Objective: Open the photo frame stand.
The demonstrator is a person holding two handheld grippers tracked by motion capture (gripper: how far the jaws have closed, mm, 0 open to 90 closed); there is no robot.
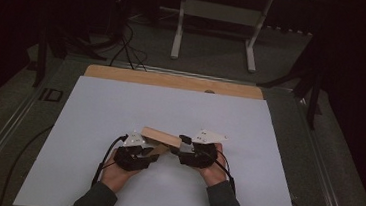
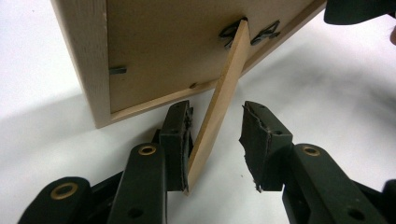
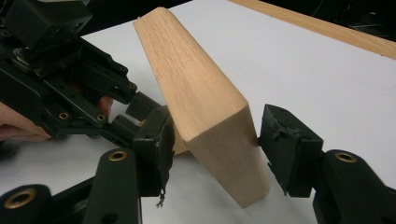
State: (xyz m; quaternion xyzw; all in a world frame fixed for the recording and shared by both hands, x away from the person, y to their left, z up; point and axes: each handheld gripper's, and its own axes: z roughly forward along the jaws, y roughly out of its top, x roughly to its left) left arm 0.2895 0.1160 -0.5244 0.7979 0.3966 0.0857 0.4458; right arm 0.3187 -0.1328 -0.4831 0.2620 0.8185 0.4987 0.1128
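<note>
One wooden picture frame (image 1: 160, 137) stands tilted on the white sheet (image 1: 120, 107) near the person's edge of the table, held between two grippers, one in each hand.

At the left of the high view, the left gripper (image 1: 138, 155) sits in the left hand (image 1: 114, 173), just beside the frame's near left end. In the left gripper view, its two black jaws stand apart with the frame's single thin wooden stand leg (image 2: 215, 107) running between them. The leg lies against the pad (image 2: 181, 140) at the left of that view, and a clear gap separates it from the other pad, so nothing is clamped. Above the leg, the frame's brown back panel (image 2: 163, 51) shows three small dark metal clips, two near the leg's hinge and one at the left border.

At the right, the right gripper (image 1: 187, 151) rests in the right hand (image 1: 215, 170) at the frame's other end. In the right gripper view, its two jaws straddle the frame's thick wooden edge (image 3: 205, 112). The pad (image 3: 285, 149) at the right of that view seems just to meet the wood, though the view is too tight to be sure it presses, and the other pad looks slightly clear.

Two grey three-cornered plates top the grippers, and two cables trail back past the two grey sleeves.
</note>
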